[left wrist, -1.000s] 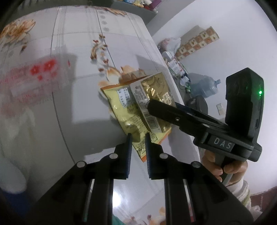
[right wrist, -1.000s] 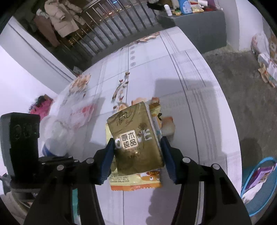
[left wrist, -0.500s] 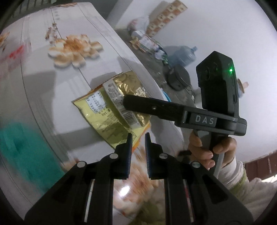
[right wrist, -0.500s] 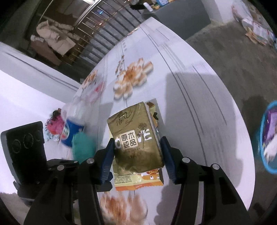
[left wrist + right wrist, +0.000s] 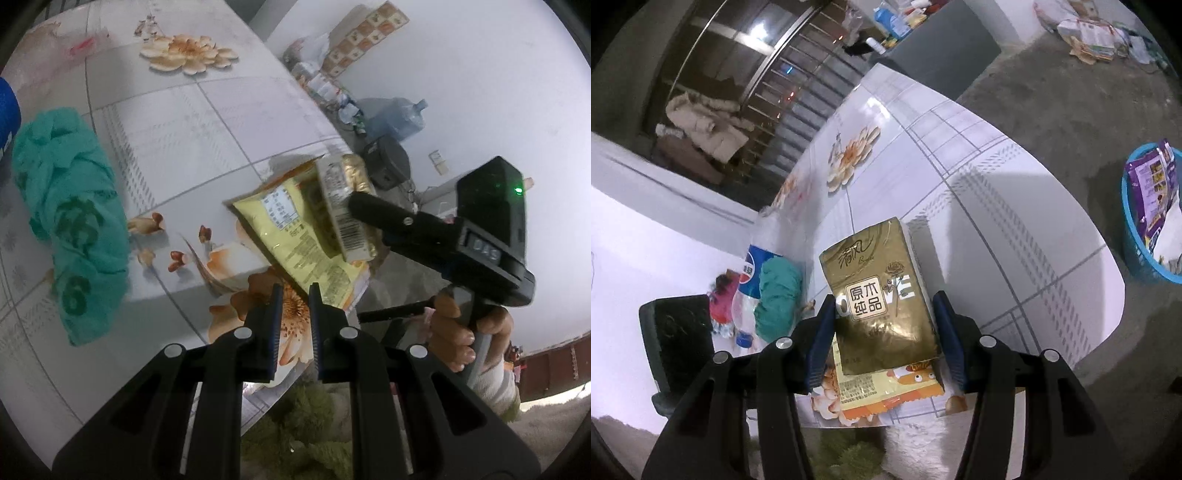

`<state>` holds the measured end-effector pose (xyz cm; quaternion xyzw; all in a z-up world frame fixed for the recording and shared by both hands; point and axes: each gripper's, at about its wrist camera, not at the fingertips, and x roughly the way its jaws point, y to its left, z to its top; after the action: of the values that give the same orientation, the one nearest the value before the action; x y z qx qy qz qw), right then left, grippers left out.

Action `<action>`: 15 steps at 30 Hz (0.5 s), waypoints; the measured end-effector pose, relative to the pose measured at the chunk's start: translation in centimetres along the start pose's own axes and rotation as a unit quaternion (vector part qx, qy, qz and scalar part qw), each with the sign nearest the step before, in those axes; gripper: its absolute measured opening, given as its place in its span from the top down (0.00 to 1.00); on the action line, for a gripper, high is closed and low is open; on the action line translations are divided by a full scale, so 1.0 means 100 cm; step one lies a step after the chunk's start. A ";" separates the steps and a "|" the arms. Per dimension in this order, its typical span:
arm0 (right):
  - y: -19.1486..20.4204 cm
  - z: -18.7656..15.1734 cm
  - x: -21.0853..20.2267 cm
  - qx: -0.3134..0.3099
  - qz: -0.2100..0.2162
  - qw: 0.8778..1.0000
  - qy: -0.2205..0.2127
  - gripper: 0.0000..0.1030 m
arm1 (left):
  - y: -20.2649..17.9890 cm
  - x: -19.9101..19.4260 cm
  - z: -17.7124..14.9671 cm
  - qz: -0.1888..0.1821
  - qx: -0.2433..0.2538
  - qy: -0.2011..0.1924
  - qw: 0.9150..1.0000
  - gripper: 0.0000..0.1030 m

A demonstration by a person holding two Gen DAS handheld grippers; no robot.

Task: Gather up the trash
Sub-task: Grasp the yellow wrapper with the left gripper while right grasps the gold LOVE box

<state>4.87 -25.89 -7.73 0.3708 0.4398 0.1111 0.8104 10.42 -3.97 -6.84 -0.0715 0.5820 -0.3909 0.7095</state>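
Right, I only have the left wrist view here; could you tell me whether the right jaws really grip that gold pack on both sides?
Observer: Yes. The right gripper has a blue pad against each side of the gold tissue pack, and the snack packet sits under it.
Operator: Thank you. Is a bin in sight?
Observer: A blue basket stands on the floor past the table edge, with a purple packet in it.
Operator: And the blue thing by the green cloth?
Observer: A clear Pepsi bottle, right next to the cloth.
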 end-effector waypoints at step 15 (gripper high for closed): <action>-0.004 -0.007 -0.002 0.013 0.013 1.000 -0.011 0.50 | 0.011 0.022 0.013 -0.103 -0.058 -0.016 0.993 0.88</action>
<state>4.09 -25.92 -8.15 0.3882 0.4275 0.1116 0.8087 12.13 -5.09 -8.71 -0.1780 0.5820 -0.4266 0.6690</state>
